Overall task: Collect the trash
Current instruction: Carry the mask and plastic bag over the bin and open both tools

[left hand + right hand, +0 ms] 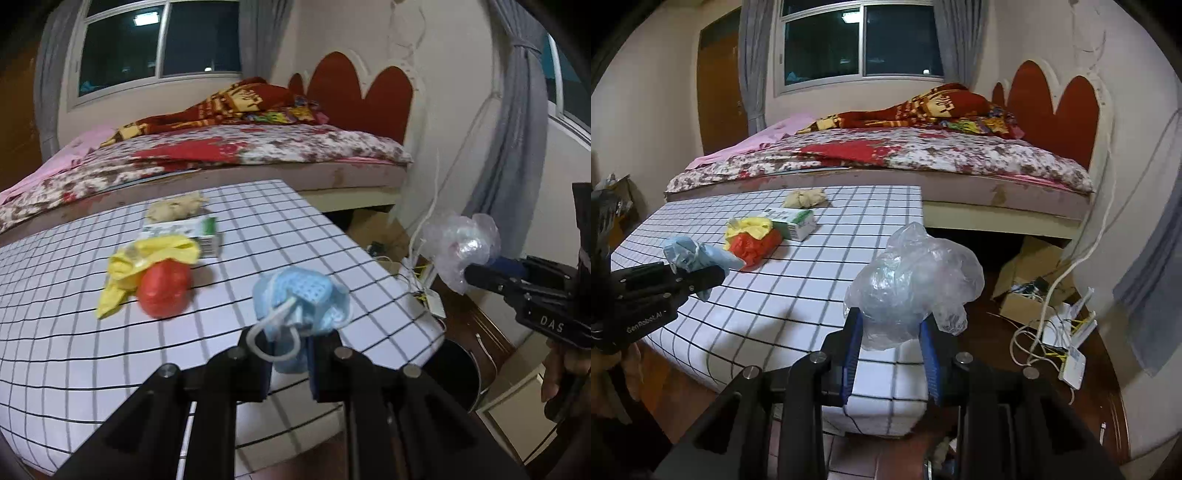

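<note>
Over the near edge of the checked table, my left tongs are clamped on a crumpled blue face mask, its white ear loop hanging down over one finger. Off the table's right side, above the floor, my right tongs are clamped on a wad of clear plastic bag; the blue pads press it from both sides. Both pieces are held in the air, clear of the table.

Left on the table: a red crumpled bag touching a yellow wrapper, a green-and-white carton just behind them, and a beige paper ball near the far edge. A bed stands behind the table. A cardboard box and white cables lie on the floor to the right.
</note>
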`<control>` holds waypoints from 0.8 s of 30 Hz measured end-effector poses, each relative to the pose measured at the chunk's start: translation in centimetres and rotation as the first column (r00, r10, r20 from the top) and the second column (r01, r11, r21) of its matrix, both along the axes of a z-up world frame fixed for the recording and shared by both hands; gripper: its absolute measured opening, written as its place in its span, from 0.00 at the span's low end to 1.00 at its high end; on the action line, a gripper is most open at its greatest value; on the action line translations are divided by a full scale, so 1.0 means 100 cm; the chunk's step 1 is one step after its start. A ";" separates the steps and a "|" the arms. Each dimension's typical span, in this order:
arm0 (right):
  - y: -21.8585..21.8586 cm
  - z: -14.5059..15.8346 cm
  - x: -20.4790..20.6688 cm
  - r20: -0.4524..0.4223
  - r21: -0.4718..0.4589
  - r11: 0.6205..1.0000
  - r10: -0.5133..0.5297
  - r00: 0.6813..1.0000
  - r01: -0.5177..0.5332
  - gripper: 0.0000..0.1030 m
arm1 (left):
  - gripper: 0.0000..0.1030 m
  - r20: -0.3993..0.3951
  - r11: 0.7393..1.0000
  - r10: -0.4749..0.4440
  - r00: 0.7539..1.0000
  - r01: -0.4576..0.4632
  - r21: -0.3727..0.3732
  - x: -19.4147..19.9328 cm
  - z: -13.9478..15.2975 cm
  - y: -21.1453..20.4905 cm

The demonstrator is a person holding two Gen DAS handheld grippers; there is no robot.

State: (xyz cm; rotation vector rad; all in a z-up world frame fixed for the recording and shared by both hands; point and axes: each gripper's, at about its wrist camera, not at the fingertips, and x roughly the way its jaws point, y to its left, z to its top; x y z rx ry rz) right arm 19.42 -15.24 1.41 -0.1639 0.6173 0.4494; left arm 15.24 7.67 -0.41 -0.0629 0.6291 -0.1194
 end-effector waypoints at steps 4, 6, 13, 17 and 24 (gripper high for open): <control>-0.024 0.000 -0.006 0.002 0.000 0.999 -0.040 0.999 0.040 0.32 | 0.16 -0.001 0.999 -0.040 0.999 0.040 0.006 0.001 -0.001 -0.025; -0.037 -0.002 -0.008 -0.004 0.002 0.998 -0.065 0.998 0.065 0.32 | 0.16 0.000 0.998 -0.060 0.998 0.060 0.006 0.002 -0.001 -0.036; -0.074 -0.006 -0.018 -0.016 0.008 0.991 -0.134 0.991 0.134 0.32 | 0.16 -0.004 0.992 -0.125 0.992 0.125 0.003 0.002 -0.003 -0.074; -0.094 -0.011 -0.024 -0.028 0.004 0.987 -0.163 0.986 0.164 0.32 | 0.16 -0.008 0.987 -0.162 0.987 0.162 0.001 0.002 -0.004 -0.096; -0.129 -0.025 -0.035 -0.056 -0.004 0.978 -0.208 0.976 0.208 0.32 | 0.16 -0.030 0.974 -0.225 0.974 0.225 -0.002 0.002 -0.014 -0.134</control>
